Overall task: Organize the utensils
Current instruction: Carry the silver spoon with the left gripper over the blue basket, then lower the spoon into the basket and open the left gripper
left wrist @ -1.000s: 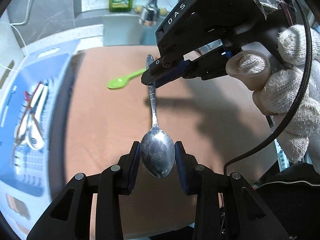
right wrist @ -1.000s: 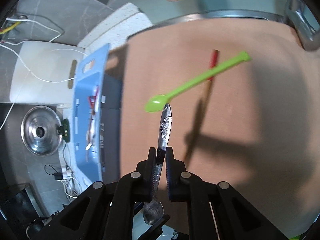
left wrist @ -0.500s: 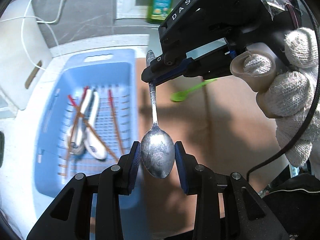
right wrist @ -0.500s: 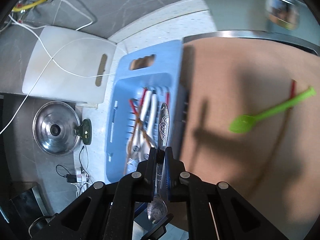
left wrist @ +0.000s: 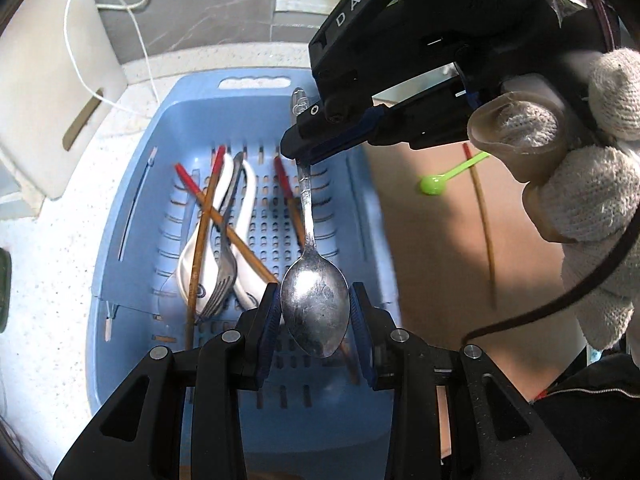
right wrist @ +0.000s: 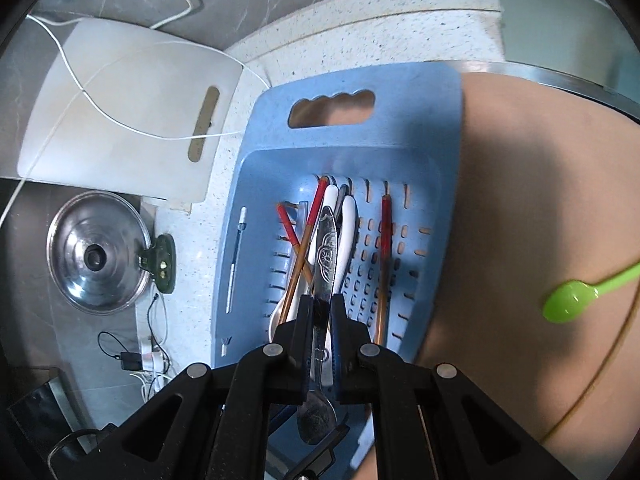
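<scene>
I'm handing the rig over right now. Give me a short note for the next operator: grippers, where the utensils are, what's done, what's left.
Right gripper: shut on the metal spoon's handle.
Left gripper: pads either side of the spoon's bowl, apparently touching its edges.
The spoon hangs above the blue basket.
Done: in the basket lie red-tipped chopsticks, white spoons and a fork.
Left: drop this spoon in, then fetch the green spoon and the lone chopstick from the tan mat.
</scene>
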`<state>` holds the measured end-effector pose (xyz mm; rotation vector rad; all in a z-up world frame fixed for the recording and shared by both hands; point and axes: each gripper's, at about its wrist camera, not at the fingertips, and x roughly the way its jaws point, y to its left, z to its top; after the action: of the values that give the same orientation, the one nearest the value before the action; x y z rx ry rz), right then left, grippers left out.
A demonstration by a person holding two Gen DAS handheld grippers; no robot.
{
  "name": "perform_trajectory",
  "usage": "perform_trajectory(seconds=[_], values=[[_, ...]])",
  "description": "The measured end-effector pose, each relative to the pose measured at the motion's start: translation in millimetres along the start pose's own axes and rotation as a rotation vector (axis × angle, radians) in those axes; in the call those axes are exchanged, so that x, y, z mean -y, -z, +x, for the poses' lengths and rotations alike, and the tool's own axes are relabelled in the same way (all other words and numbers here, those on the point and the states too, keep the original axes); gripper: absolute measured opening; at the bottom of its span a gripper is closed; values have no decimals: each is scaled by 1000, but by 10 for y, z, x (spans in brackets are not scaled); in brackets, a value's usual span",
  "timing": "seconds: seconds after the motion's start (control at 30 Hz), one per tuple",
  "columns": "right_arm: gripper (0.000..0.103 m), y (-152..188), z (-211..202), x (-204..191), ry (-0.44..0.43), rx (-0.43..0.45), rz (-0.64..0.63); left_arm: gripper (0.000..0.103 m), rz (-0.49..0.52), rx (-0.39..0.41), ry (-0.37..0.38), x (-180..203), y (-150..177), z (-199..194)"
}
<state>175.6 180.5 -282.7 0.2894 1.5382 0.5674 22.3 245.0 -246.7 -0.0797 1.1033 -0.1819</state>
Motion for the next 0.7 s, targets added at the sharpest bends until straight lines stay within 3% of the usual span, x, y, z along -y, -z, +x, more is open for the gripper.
perform_trajectory(seconds=[0.3,0.7], values=[[8,-117,330,61,39,-61,3,33,-42,-60,24,-185,-12,261],[8,-148,420,-105,96,-66,-99,33,-68,-70,24,-260,-12,365]])
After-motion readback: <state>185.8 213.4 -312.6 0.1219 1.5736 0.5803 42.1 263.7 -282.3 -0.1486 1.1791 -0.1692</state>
